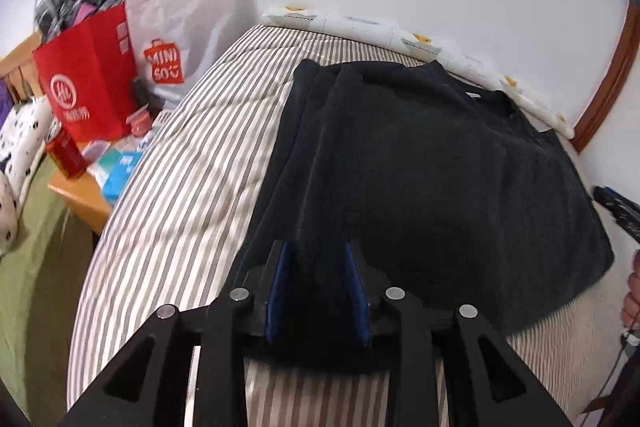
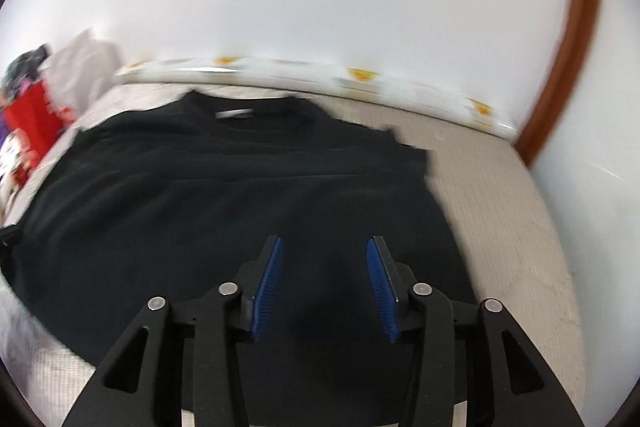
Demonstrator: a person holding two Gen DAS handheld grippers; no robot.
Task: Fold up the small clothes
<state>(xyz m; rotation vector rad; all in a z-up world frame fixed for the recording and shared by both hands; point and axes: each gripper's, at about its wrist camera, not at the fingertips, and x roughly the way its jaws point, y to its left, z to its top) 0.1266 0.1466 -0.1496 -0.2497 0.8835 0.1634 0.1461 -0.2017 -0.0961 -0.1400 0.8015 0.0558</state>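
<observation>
Black shirt point(image 1: 432, 163) lay on the striped bed point(image 1: 180, 163).
Left gripper point(image 1: 316, 255) narrowly parted, right gripper point(image 2: 325, 247) wider, both empty; only the left view showed the red bag point(image 1: 88, 83) at 9 o'clock sharply.

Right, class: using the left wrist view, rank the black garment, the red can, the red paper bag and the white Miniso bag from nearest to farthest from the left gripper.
From the left gripper:
1. Black garment, right at the fingertips, spread on the striped bed.
2. Red can, far left on the wooden side table.
3. Red paper bag, behind the can.
4. White Miniso bag, behind it, against the wall.
</observation>
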